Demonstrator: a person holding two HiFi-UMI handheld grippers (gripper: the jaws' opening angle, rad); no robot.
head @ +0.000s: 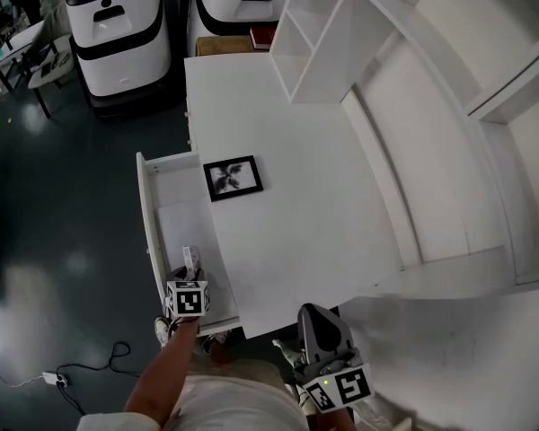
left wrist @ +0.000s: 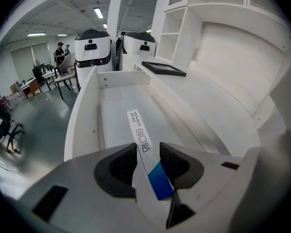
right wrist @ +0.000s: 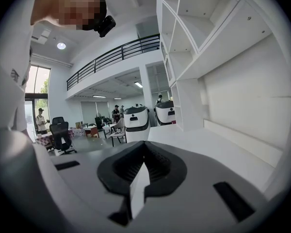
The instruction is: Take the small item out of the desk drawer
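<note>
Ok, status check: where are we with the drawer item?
Left gripper fingers shut on the small white-and-blue pack, inside the open drawer. Right gripper shut, empty, held aside. Nothing seen in the way.

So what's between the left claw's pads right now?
A slim white pack with a blue end, pinched by the left claw at the open drawer; the left gripper view shows it.
</note>
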